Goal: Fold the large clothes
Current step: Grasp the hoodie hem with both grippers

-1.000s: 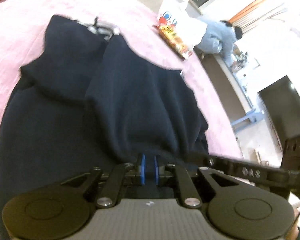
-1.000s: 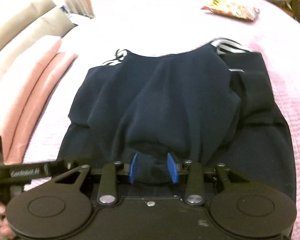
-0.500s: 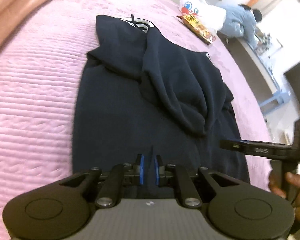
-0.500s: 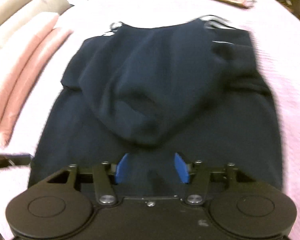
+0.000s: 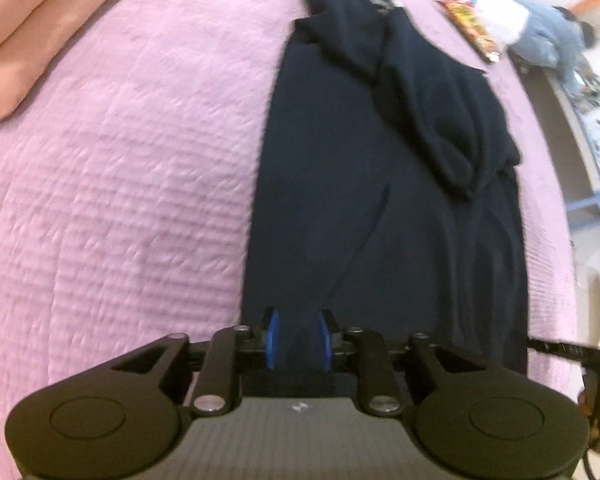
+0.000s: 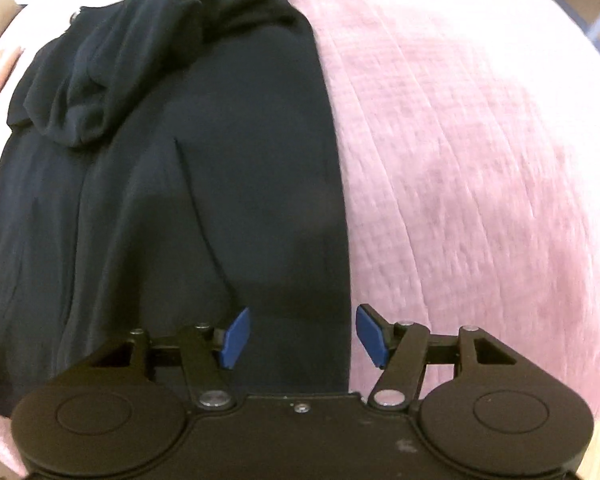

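Both claws drawn back to the hem of the garment (image 5: 380, 200), left claw (image 5: 299, 338) partly open, right claw (image 6: 302, 336) wide open, pink bed (image 5: 120, 160).

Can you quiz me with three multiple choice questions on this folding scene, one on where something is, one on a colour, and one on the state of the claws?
1. Where does the bunched hood part of the dark garment lie?
A. at the far end, away from the claws
B. between the blue pads
C. off the bed

2. What colour is the bedspread?
A. green
B. pink
C. white

3. How does the right claw stand?
A. shut on cloth
B. out of view
C. open, pads spread apart

Answers:
1. A, the bunched folds sit far up the cloth in both wrist views.
2. B, the quilted cover around the garment is pink.
3. C, a wide gap shows between its blue pads; the left claw is open too, less widely.
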The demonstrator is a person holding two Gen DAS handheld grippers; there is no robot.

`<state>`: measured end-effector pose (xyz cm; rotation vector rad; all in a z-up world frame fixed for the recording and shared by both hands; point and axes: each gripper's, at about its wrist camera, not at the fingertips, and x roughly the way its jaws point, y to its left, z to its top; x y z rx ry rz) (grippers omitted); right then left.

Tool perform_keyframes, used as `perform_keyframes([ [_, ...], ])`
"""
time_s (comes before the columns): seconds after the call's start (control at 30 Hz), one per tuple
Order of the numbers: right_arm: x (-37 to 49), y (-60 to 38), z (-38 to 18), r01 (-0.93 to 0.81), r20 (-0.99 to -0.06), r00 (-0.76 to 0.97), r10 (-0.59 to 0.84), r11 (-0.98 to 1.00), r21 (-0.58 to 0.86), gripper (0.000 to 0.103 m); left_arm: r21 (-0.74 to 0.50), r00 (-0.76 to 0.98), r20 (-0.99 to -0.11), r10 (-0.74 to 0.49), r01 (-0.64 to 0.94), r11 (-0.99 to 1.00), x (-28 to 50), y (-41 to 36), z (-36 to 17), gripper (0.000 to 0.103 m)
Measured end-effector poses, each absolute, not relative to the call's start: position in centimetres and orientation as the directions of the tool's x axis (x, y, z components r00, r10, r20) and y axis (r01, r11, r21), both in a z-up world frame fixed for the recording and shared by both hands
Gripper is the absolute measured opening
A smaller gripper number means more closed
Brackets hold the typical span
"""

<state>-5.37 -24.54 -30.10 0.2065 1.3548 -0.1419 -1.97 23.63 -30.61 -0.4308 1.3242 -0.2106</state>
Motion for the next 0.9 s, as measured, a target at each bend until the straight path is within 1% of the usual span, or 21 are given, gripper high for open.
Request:
perform_keyframes([
  [0.17,-8.1,-25.2,-31.1,0.271,-0.986,0.152,0.068,0.957,0.108,0.075,-0.459,0.203,-0.884,-0.421,-0.214,0.862,-4.0,24.6,-32.8,0.033],
  [0.23,-8.5,-25.3,-31.7,0.278,-0.989,0.12,0.086,0.954,0.117,0.075,-0.463,0.189,-0.884,-0.428,-0.234,0.855,-4.6,24.7,-33.4,0.036],
  [0.3,-8.9,-25.6,-32.3,0.293,-0.989,0.101,0.112,0.946,0.137,0.075,-0.472,0.158,-0.882,-0.445,-0.268,0.84,-5.1,24.9,-34.3,0.052],
  [0.33,-9.1,-25.7,-32.6,0.303,-0.988,0.096,0.124,0.942,0.147,0.075,-0.495,0.138,-0.868,-0.476,-0.297,0.816,-5.4,25.1,-35.0,0.054],
  [0.43,-9.9,-26.0,-33.0,0.327,-0.985,0.106,0.138,0.93,0.166,0.075,-0.54,0.133,-0.835,-0.534,-0.384,0.749,-6.6,26.0,-36.8,0.054],
  [0.53,-10.0,-25.9,-33.2,0.314,-0.984,0.104,0.148,0.933,0.173,0.077,-0.584,0.152,-0.798,-0.583,-0.435,0.685,-7.6,26.6,-38.1,0.055],
  [0.67,-9.8,-26.0,-33.2,0.27,-0.983,0.064,0.175,0.945,0.186,0.077,-0.611,0.167,-0.775,-0.609,-0.443,0.656,-7.8,26.6,-39.0,0.062],
  [0.73,-9.7,-25.7,-33.3,0.24,-0.979,0.041,0.2,0.949,0.204,0.076,-0.612,0.17,-0.777,-0.607,-0.43,0.663,-8.0,26.3,-38.9,0.064],
  [0.77,-9.7,-25.4,-33.3,0.22,-0.978,0.034,0.204,0.953,0.207,0.072,-0.613,0.173,-0.777,-0.605,-0.423,0.667,-8.1,26.2,-38.9,0.064],
  [0.8,-9.8,-24.9,-33.3,0.197,-0.978,0.029,0.204,0.959,0.206,0.051,-0.613,0.177,-0.779,-0.601,-0.417,0.671,-8.2,25.9,-38.8,0.06],
  [0.83,-9.8,-24.3,-33.1,0.166,-0.981,0.027,0.193,0.967,0.195,0.029,-0.608,0.18,-0.785,-0.593,-0.408,0.681,-8.3,25.6,-38.7,0.054],
  [0.87,-9.5,-23.6,-32.9,0.134,-0.985,0.035,0.169,0.976,0.172,0.02,-0.593,0.174,-0.798,-0.577,-0.394,0.702,-8.4,25.0,-38.5,0.037],
  [0.9,-9.4,-23.3,-32.5,0.118,-0.987,0.051,0.155,0.98,0.16,0.013,-0.577,0.168,-0.811,-0.56,-0.387,0.719,-8.1,24.3,-38.3,0.025],
])
